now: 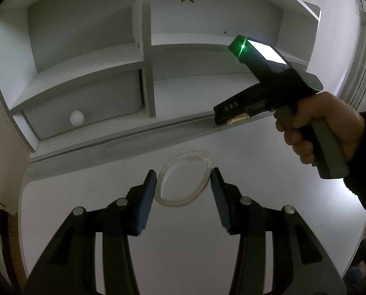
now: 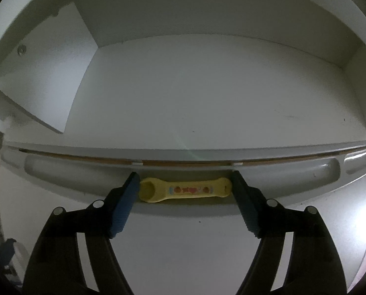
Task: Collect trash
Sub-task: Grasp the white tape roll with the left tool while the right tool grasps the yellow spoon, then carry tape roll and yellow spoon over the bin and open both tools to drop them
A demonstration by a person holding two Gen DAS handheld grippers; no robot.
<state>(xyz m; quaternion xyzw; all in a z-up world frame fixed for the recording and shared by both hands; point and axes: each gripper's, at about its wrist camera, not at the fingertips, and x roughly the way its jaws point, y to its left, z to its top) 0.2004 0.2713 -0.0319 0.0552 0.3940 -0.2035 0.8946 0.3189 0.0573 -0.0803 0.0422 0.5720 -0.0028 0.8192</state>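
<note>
A yellow wrapper lay lengthwise in the desk's groove, low in frame centre, between the spread fingers of the right gripper, which touched its ends without clamping. The left gripper, also wide open and holding nothing, hovered at lower centre over a clear tape ring on the white desk.
</note>
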